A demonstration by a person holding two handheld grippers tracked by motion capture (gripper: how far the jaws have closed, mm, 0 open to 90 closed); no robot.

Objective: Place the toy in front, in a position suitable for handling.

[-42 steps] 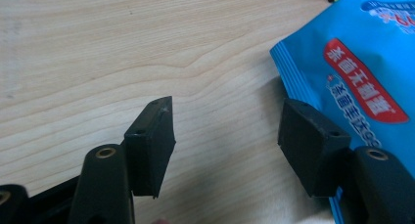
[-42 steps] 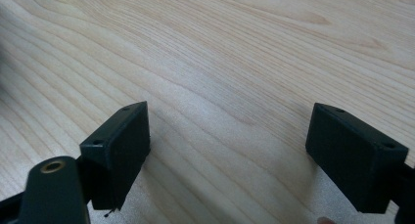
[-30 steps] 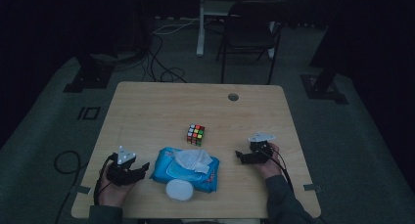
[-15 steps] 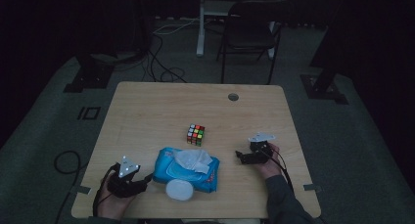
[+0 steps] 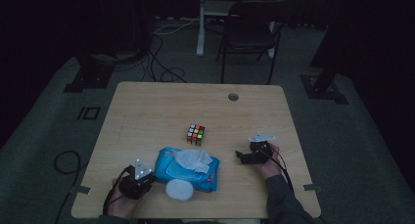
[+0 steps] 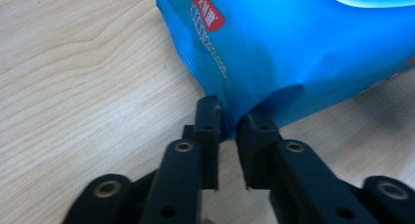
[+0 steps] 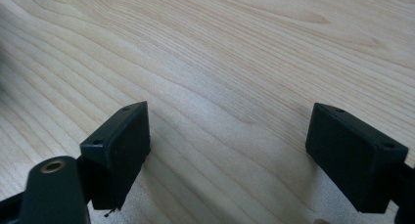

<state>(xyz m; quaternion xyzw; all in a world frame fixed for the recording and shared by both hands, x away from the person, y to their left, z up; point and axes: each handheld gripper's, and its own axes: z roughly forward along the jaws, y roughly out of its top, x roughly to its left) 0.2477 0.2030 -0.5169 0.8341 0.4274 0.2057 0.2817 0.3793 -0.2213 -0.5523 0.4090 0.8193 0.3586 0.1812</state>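
Note:
A blue pack of wet wipes (image 5: 188, 168) lies near the table's front edge, with a white wipe sticking out of its top. In the left gripper view my left gripper (image 6: 230, 121) is shut on the pack's (image 6: 303, 43) thin crimped end. In the high view the left gripper (image 5: 149, 178) sits at the pack's left end. My right gripper (image 5: 241, 156) rests to the right of the pack, apart from it. It is open (image 7: 230, 136) over bare wood, nothing between its jaws. A colourful puzzle cube (image 5: 195, 134) stands behind the pack.
A round white lid (image 5: 179, 190) lies against the pack's front side near the table edge. The wooden table (image 5: 147, 111) has a cable hole (image 5: 233, 97) at the back. A chair (image 5: 249, 33) and cables stand on the dark floor beyond.
My left gripper has moved toward the table's front edge and then right to the pack's left end, where it is now shut on the pack. The right gripper has stayed put.

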